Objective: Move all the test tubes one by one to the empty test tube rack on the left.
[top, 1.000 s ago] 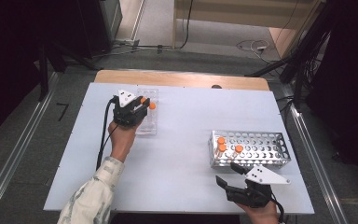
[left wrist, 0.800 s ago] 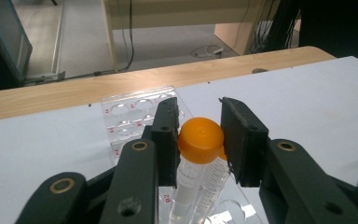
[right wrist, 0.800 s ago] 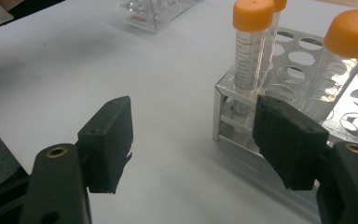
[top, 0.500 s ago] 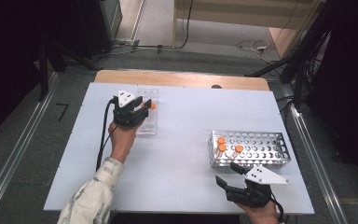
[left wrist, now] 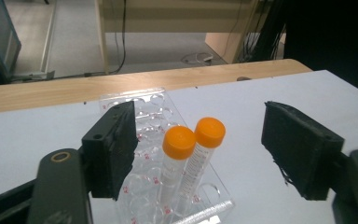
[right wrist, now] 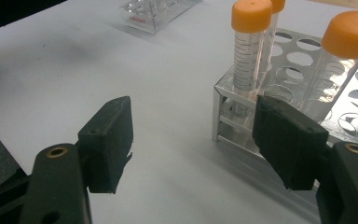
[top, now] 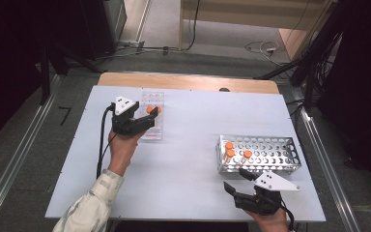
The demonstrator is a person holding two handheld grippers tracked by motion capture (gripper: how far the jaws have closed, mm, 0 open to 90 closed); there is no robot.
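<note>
Left gripper [left wrist: 198,149] has just been opening; its jaws now stand apart around two orange-capped tubes [left wrist: 186,163] standing in the clear rack [top: 152,116], not pressing them. Right gripper [right wrist: 193,140] gapes empty just beside the metal rack [top: 259,153]. Tubes look light, smooth, rigid plastic: I'd grip just below the cap.

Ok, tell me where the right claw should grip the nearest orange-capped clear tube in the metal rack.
Probably just under the orange cap of the near-corner orange-capped clear tube, coming from above: it stands upright in the perforated metal rack, whose wall hides its lower part.
</note>
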